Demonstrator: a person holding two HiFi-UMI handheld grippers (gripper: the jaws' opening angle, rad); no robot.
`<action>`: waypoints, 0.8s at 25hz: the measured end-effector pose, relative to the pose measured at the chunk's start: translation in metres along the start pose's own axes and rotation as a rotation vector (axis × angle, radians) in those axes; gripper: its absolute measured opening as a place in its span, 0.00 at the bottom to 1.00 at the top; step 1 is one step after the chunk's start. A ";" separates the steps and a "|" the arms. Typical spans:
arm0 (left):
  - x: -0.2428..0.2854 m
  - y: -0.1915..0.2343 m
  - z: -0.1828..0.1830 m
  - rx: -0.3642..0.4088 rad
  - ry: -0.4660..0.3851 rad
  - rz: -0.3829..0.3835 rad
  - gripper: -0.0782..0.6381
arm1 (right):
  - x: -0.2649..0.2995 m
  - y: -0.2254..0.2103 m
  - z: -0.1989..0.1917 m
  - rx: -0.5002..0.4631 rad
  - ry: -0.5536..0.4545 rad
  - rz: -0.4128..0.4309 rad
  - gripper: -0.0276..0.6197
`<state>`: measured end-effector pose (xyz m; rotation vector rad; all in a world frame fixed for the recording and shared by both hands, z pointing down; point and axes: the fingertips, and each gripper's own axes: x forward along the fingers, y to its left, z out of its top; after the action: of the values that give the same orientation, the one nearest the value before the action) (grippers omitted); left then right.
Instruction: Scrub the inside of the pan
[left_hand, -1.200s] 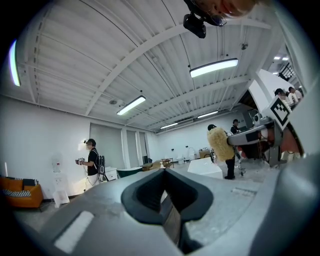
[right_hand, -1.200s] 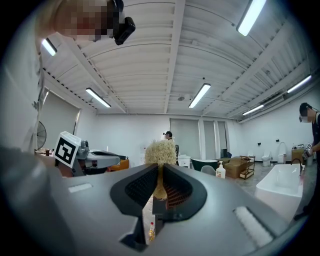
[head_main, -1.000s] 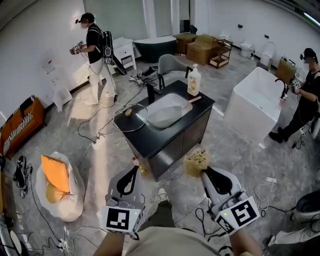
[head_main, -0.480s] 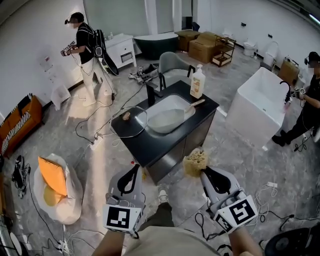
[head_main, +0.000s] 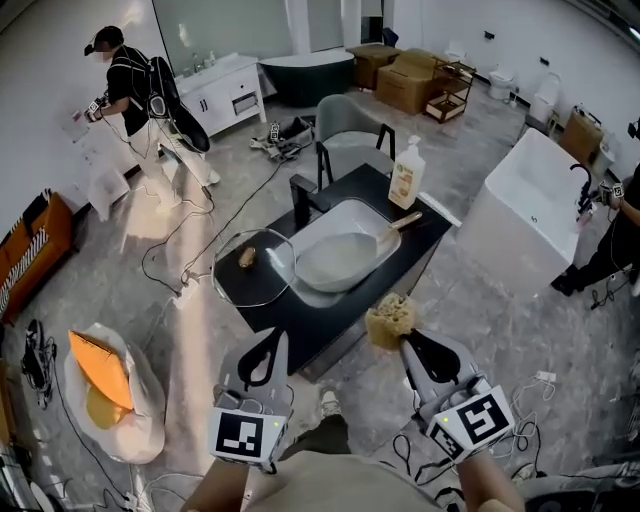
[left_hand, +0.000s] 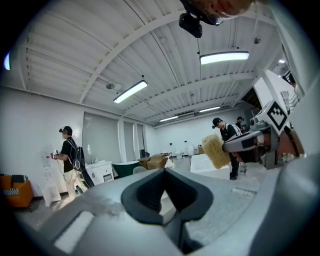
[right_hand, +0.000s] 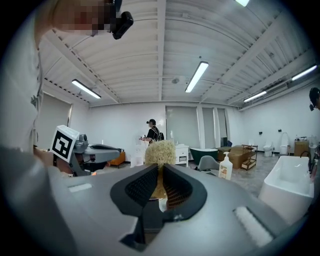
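Right gripper (right_hand: 160, 175): clamped on tan fibrous scrubber (head_main: 390, 320). Left gripper (left_hand: 164, 172): jaws together, empty. Black desk (head_main: 355, 190), grey marbled floor (head_main: 500, 320), large showroom. Pan (head_main: 335, 262): in white sink (head_main: 340, 212), beyond both grippers; long axis near-left to far-right, wooden handle (head_main: 405, 222) pointing far right. Pan interior indistinct.

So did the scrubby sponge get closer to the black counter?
Yes. The sponge, held in the right gripper, has come closer to the black counter.
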<state>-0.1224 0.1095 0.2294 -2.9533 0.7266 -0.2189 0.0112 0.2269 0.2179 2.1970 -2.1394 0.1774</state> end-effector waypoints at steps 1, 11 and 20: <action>0.011 0.009 0.000 -0.014 0.010 -0.003 0.11 | 0.015 -0.005 0.002 0.003 0.007 0.000 0.10; 0.112 0.094 -0.009 -0.048 0.037 -0.022 0.11 | 0.142 -0.050 0.018 -0.002 0.045 -0.012 0.10; 0.147 0.124 -0.016 -0.086 0.046 -0.004 0.11 | 0.192 -0.071 0.013 -0.016 0.101 0.007 0.10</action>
<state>-0.0528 -0.0697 0.2470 -3.0409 0.7548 -0.2633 0.0873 0.0369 0.2327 2.1233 -2.0883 0.2650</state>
